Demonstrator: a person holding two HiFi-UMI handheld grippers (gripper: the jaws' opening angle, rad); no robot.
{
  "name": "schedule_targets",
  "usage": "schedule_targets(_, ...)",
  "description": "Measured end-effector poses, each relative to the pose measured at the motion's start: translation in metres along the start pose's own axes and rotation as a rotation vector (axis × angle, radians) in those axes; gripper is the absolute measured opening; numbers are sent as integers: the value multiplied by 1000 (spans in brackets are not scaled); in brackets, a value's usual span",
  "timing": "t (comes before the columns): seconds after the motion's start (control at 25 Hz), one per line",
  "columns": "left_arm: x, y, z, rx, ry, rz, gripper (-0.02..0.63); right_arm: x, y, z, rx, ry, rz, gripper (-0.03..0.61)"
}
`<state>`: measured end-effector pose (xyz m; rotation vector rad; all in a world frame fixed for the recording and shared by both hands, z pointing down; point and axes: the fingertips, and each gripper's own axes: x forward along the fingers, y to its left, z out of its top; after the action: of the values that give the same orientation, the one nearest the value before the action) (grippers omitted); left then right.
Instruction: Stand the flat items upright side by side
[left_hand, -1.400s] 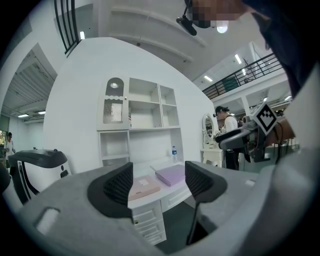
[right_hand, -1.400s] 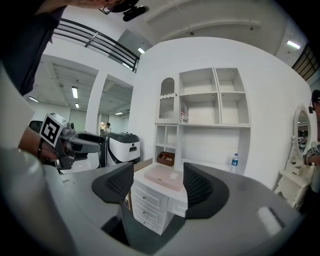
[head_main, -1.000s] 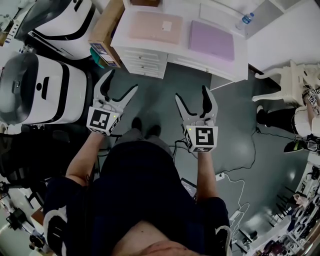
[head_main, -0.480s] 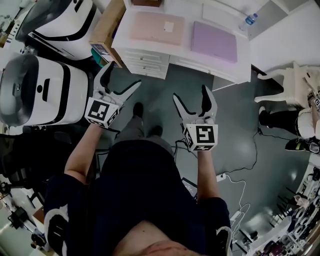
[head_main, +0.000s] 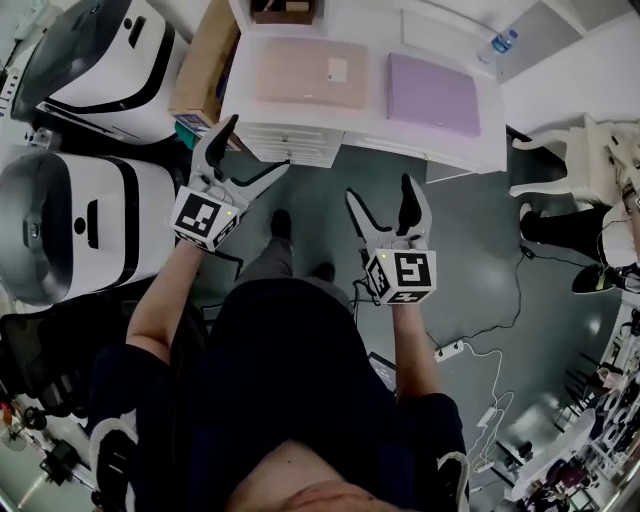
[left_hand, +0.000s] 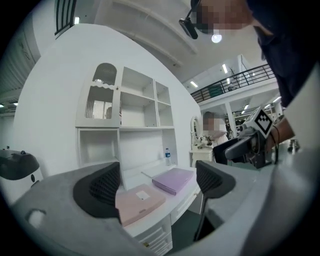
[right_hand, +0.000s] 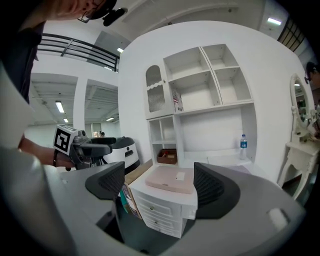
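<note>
Pink case (head_main: 311, 73) at 12 o'clock and purple case (head_main: 433, 94) at 1 lie flat, apart, on the desk (head_main: 380, 140). Short of it, the left gripper (head_main: 258, 143) at 11 is opening its jaws, with nothing between them. The right gripper (head_main: 379, 190) is spread and empty.

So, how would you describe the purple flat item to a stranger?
Find the white desk with drawers under the wall shelves. Two flat items lie apart on its top; the purple item is the one nearer the water bottle. Its neighbour is pale pink and bears a small white label.
</note>
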<state>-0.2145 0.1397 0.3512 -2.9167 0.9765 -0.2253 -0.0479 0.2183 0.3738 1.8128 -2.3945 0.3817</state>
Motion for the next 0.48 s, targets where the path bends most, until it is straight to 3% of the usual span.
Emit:
schedule_targets(0.28, 33, 66, -11, 17, -4, -114, 491, 69, 14, -1, 76, 20, -85, 426)
schedule_targets(0.48, 68, 77, -10, 39, 13, -186, 491, 85, 5, -7, 132, 38, -117, 426)
